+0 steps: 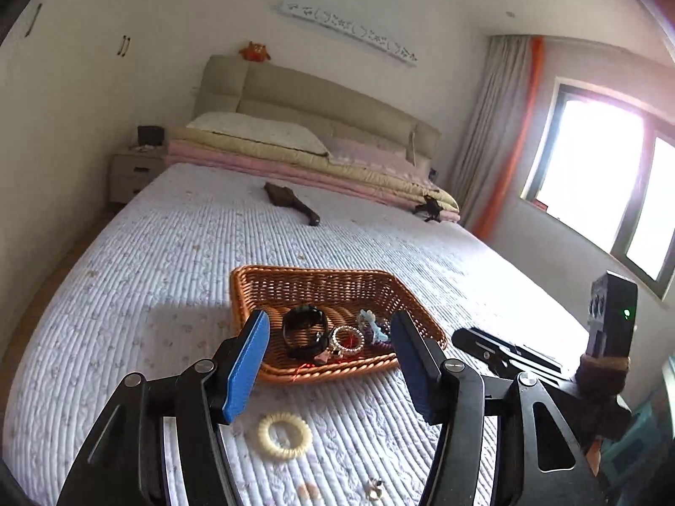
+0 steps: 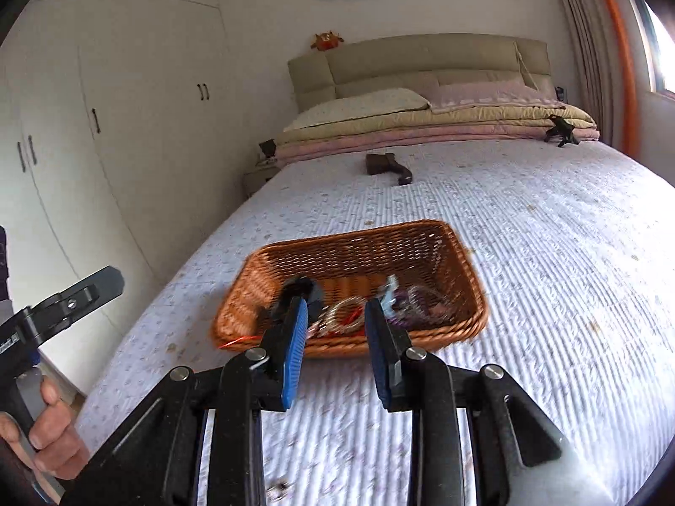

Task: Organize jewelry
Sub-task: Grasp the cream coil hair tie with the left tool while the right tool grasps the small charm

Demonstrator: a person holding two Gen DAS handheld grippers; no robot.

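Nearest the foot edge of the bed (image 1: 168,261), a small ring-like trinket (image 1: 374,488) and a pale peach piece (image 1: 308,491) are seen on the quilt, with a cream coiled hair tie (image 1: 284,435) just beyond them. The left hand-held gripper (image 1: 331,362) is held above the quilt with its blue pads spread wide and nothing between them; the hair tie lies below the gap. The right hand-held gripper (image 2: 335,350) is likewise held spread apart and empty, its view blurred by motion. In the right wrist view a hand (image 2: 46,434) is seen gripping the handle of the left tool.

Just past both sets of pads, a brown wicker basket (image 1: 253,278) rests on the quilt near the foot edge. Inside it are gathered a black watch (image 1: 306,331), a beaded bracelet (image 1: 348,339), a red thread (image 2: 356,314), and a cluster of purple and pale blue pieces (image 1: 373,324).

Further up the bed, a dark wooden brush-like object (image 1: 291,202) lies on the quilt, and a small black item (image 1: 430,208) sits at the right edge beside the folded bedding (image 1: 295,160). A pillow (image 1: 257,130) tops the bedding against the headboard (image 1: 316,97), where an orange plush toy (image 1: 254,51) is perched. A patterned white plaque (image 1: 350,33) is fixed to the wall; no legible writing or brand can be made out anywhere.
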